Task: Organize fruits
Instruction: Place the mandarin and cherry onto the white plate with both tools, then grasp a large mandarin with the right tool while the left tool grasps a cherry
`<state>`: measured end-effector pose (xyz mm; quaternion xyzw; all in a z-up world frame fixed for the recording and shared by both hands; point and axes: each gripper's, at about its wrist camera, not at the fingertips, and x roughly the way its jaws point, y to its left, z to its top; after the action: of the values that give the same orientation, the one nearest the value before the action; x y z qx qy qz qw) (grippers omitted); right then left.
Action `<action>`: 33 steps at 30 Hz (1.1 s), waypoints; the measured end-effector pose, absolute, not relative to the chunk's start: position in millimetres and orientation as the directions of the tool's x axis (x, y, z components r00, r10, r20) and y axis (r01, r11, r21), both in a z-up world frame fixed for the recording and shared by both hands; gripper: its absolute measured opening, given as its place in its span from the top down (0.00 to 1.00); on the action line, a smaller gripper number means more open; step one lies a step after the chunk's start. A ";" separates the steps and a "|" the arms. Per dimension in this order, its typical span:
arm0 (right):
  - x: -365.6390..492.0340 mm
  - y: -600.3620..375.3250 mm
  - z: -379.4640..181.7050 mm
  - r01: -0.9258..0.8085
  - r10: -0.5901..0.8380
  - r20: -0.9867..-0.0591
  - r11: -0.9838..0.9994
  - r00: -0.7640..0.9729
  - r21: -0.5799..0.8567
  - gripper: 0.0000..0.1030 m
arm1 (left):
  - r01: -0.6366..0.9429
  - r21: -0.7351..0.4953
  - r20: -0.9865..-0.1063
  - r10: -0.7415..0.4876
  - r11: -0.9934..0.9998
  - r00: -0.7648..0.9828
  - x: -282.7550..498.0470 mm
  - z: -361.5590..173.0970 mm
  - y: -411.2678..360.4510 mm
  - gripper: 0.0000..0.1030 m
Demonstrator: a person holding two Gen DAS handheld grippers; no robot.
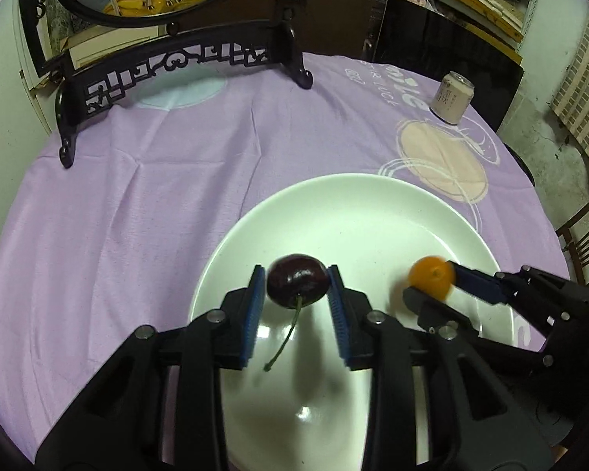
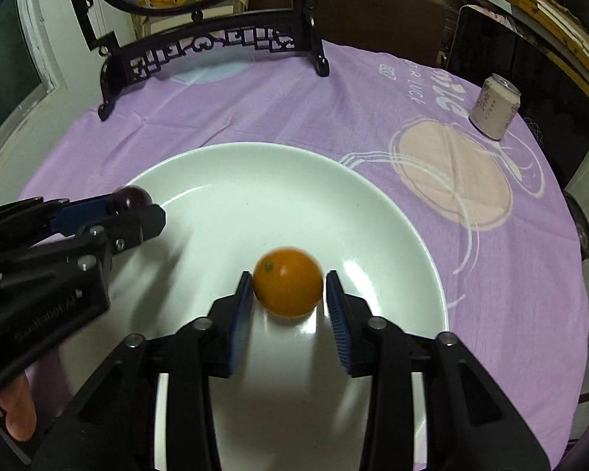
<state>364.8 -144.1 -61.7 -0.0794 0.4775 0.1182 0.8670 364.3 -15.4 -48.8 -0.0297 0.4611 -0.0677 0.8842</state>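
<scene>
A dark red cherry (image 1: 297, 284) with a long stem sits between the blue pads of my left gripper (image 1: 296, 274), above the white plate (image 1: 353, 204). A thin gap shows at its left pad, so the jaws stand open around it. A small orange fruit (image 2: 288, 288), slightly blurred, lies between the pads of my right gripper (image 2: 288, 276) over the plate (image 2: 255, 180), with a gap at the right pad. Each gripper shows in the other's view: the right gripper (image 1: 430, 280) around the orange fruit (image 1: 432, 274), the left gripper (image 2: 137, 206) around the cherry (image 2: 131, 196).
A purple cloth (image 1: 137, 196) covers the round table. A carved dark wooden stand (image 1: 176, 66) with a round painted screen stands at the back left. A pale drink can (image 1: 451, 96) stands at the back right, before a black chair back (image 1: 443, 43). A person's fingers (image 2: 17, 412) show at lower left.
</scene>
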 end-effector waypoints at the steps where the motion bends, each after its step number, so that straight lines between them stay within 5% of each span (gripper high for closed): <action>1: 363.6 -145.0 -59.6 -0.275 0.118 -0.845 0.961 0.522 -0.035 0.57 | 0.091 -0.115 -0.811 -0.146 0.989 0.567 359.2 -47.0 -14.5 0.50; 4: 335.2 -152.0 -38.8 -0.269 0.109 -0.834 0.962 0.541 -0.049 0.56 | 0.102 -0.141 -0.784 -0.174 0.985 0.596 330.7 -27.0 -1.1 0.48; 6: 299.6 -162.0 -21.0 -0.260 0.110 -0.811 0.964 0.575 -0.054 0.41 | 0.101 -0.162 -0.753 -0.189 0.982 0.631 296.6 -8.8 12.3 0.34; 12: 161.9 -185.7 -6.7 -0.306 0.274 -0.738 0.947 0.617 0.096 0.38 | 0.094 -0.172 -0.653 -0.185 0.981 0.734 162.9 2.2 34.3 0.20; 16: 119.7 -191.1 -6.4 -0.276 0.249 -0.722 0.958 0.646 0.083 0.37 | 0.082 -0.149 -0.658 -0.161 0.985 0.735 117.8 -14.2 33.3 0.20; 22: 91.9 -198.2 -11.4 -0.236 0.192 -0.714 0.971 0.673 0.039 0.19 | 0.072 -0.053 -0.664 -0.089 0.996 0.742 83.7 -28.4 33.3 0.17; 33: 88.2 -195.3 -76.9 -0.228 0.134 -0.814 0.974 0.565 0.001 0.19 | 0.083 -0.052 -0.743 -0.095 0.995 0.663 58.6 -64.0 43.1 0.17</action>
<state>88.2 -195.3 -76.9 -0.0520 0.4551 0.1024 0.8830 58.6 43.1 -64.0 -0.0069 0.4078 -0.0488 0.9117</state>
